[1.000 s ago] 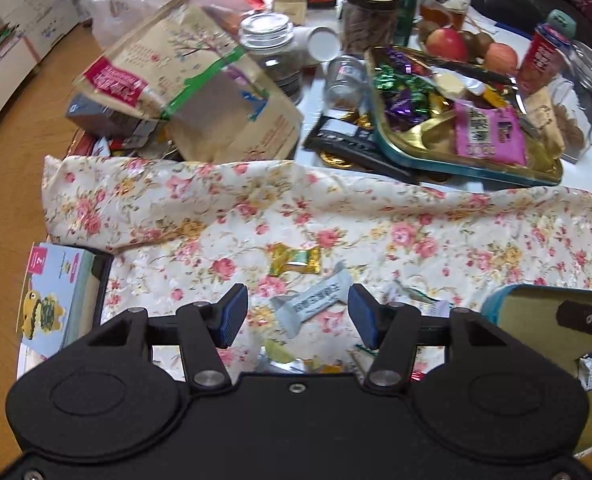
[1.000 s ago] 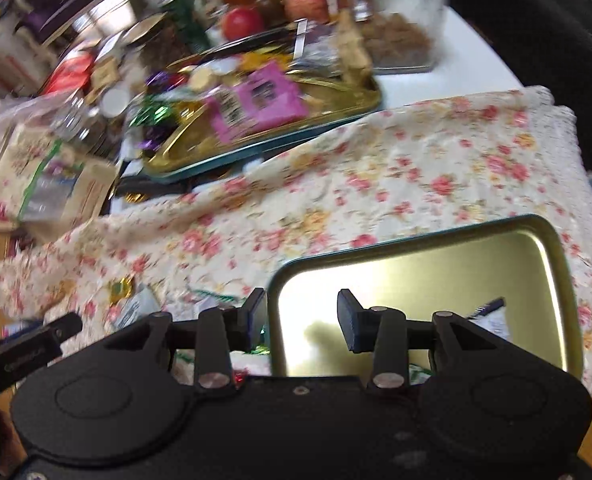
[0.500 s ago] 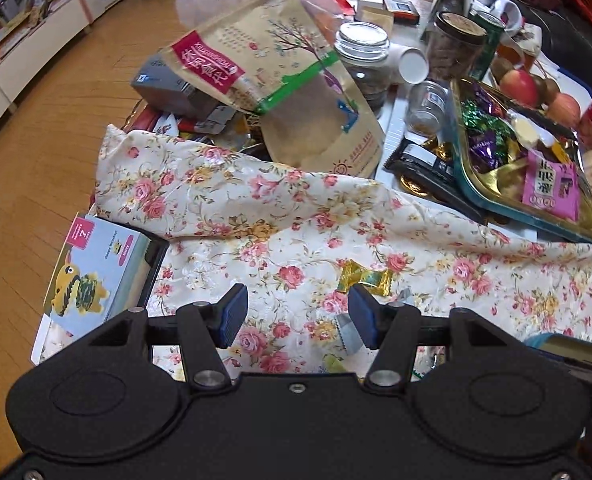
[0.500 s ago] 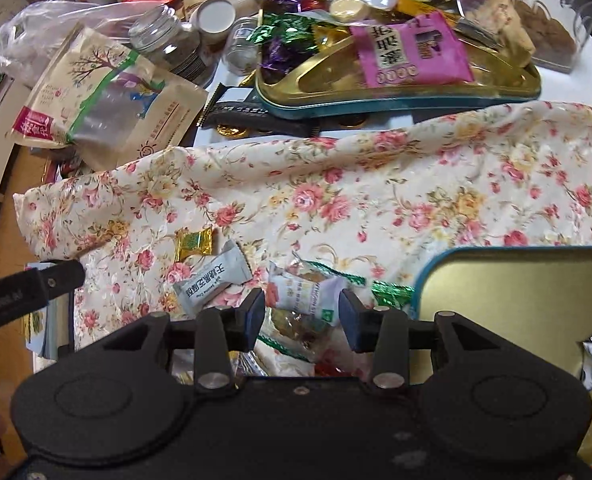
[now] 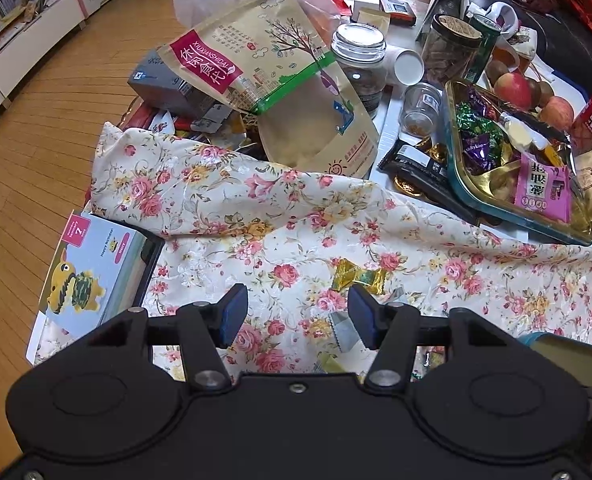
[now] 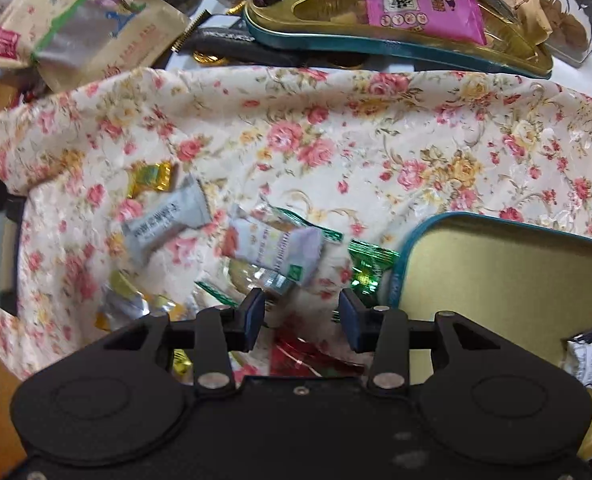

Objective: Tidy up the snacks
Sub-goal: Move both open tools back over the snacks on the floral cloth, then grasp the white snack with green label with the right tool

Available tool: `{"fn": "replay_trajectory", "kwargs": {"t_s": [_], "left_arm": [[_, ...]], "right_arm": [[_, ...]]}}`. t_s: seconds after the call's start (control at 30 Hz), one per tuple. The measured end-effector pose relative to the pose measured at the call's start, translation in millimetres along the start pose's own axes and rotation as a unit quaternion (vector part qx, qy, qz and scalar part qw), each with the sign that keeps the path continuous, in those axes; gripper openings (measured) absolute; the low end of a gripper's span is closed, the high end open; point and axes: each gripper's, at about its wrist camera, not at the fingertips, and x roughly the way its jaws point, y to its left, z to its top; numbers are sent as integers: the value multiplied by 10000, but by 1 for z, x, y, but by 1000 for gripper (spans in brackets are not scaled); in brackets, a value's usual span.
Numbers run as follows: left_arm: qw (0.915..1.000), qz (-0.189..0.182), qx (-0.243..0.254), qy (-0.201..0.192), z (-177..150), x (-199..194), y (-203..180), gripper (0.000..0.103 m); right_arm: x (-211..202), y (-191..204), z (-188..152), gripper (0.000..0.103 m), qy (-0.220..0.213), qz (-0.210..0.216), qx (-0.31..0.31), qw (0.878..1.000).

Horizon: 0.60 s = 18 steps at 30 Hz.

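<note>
Loose wrapped snacks lie on a floral cloth [image 6: 335,136]: a gold candy [image 6: 150,178], a grey bar [image 6: 164,222], a white and green packet [image 6: 276,252], a green foil candy [image 6: 369,266] and a red wrapper [image 6: 296,354]. My right gripper [image 6: 300,322] is open and empty, low over this pile, just short of the white and green packet. A gold tin tray [image 6: 495,264] with a teal rim lies to its right and holds one small packet [image 6: 583,356]. My left gripper [image 5: 296,318] is open and empty above the cloth, with the gold candy [image 5: 359,276] just beyond its right finger.
A second gold tray [image 5: 471,184] full of candies and a pink packet [image 5: 541,190] sits at the back right. A big brown snack bag [image 5: 280,80], jars [image 5: 359,64], apples [image 5: 513,88] and boxes crowd the back. A cartoon box [image 5: 92,276] lies at the cloth's left edge, by the wooden floor.
My right gripper has swung left from over the tin tray and dropped toward the snack pile. My left gripper has drifted left, away from the snacks. Both have stayed open.
</note>
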Motion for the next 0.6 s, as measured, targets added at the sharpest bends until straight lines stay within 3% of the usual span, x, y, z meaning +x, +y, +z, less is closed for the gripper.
{"fn": "replay_trajectory", "kwargs": {"t_s": [0.3, 0.43, 0.6], "left_arm": [[10000, -25, -40, 4, 1, 0, 1, 61], [10000, -23, -87, 26, 0, 0, 2, 61], [9999, 7, -114, 6, 0, -1, 4, 61]], "right_arm": [[7, -4, 5, 45, 3, 255, 481, 9985], [6, 2, 12, 45, -188, 534, 691, 9960], [1, 12, 22, 47, -546, 590, 768, 9938]]}}
